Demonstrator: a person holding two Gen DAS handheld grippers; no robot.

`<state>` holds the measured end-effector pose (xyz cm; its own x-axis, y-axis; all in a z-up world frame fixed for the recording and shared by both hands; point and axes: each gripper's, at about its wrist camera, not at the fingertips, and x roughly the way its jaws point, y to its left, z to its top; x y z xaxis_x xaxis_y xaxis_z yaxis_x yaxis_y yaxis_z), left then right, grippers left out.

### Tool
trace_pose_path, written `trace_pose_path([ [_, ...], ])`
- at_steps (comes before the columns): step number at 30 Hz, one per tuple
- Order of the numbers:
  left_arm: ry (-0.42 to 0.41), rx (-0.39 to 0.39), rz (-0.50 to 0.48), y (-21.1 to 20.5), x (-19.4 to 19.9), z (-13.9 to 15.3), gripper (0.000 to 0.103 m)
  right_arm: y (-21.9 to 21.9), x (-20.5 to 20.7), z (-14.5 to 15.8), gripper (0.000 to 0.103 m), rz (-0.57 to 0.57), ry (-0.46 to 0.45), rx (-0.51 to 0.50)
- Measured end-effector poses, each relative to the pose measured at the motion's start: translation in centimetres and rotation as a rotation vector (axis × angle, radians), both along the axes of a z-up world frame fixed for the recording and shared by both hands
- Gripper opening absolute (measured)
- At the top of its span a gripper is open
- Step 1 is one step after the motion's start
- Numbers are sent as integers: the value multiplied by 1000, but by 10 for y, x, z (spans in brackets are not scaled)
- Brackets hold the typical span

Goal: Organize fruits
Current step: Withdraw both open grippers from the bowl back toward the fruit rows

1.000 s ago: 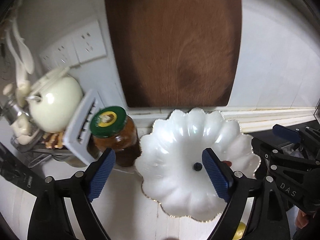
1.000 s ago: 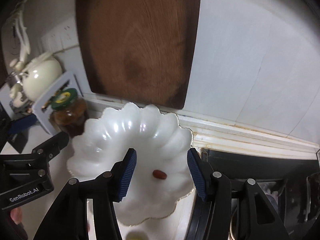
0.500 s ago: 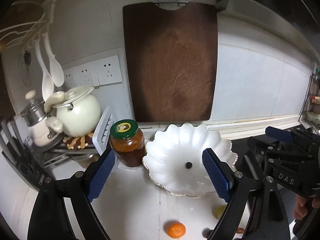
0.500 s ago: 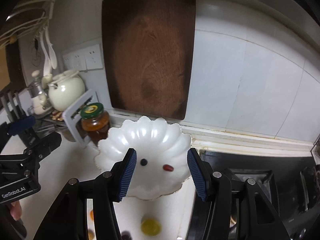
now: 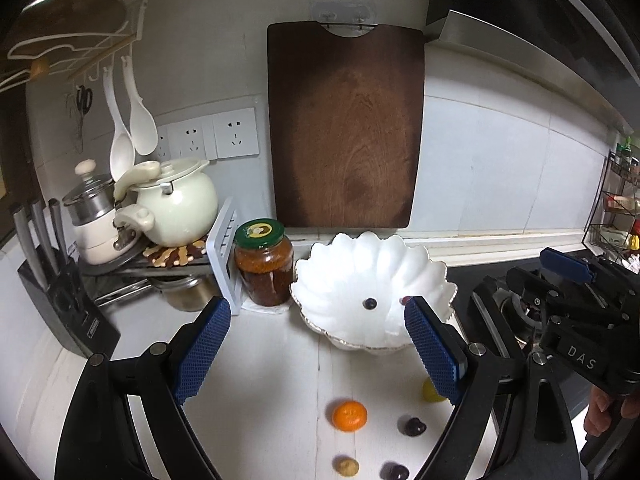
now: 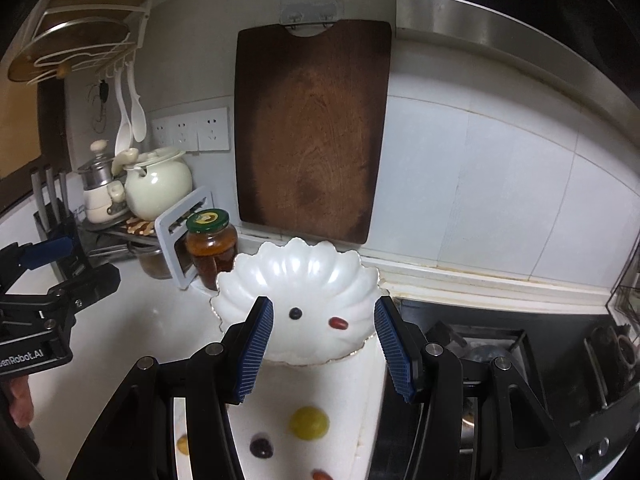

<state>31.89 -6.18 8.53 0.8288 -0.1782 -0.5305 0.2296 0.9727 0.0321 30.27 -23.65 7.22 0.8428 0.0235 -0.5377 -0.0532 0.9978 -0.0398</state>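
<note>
Both pairs of jaws stood apart and held nothing. My left gripper (image 5: 316,354) was spread wide; my right gripper (image 6: 324,350) was spread less. Both pointed down at the white bowl (image 6: 240,292) near the wall.

I judged the task only begun. In the bowl lay a blueberry (image 6: 295,313) and a red date (image 6: 339,323). On the counter in front of it waited an orange (image 5: 349,415), a green grape (image 6: 309,423), a dark grape (image 6: 261,446) and some small fruits at the frame edge.

Only the left view showed the orange. Only the right view showed the date fully, and one more red fruit (image 6: 322,475) at the bottom.
</note>
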Motion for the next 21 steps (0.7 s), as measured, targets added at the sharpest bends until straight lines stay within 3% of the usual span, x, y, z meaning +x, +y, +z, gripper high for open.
trace_pose_path([
  [11,47,-12,-14,7,-37,-21,90,4,-44,-12,54,11,-11,-26],
  [21,96,13,-30,4,-61,-48,90,-8,-66,-38,54,-30,49,32],
])
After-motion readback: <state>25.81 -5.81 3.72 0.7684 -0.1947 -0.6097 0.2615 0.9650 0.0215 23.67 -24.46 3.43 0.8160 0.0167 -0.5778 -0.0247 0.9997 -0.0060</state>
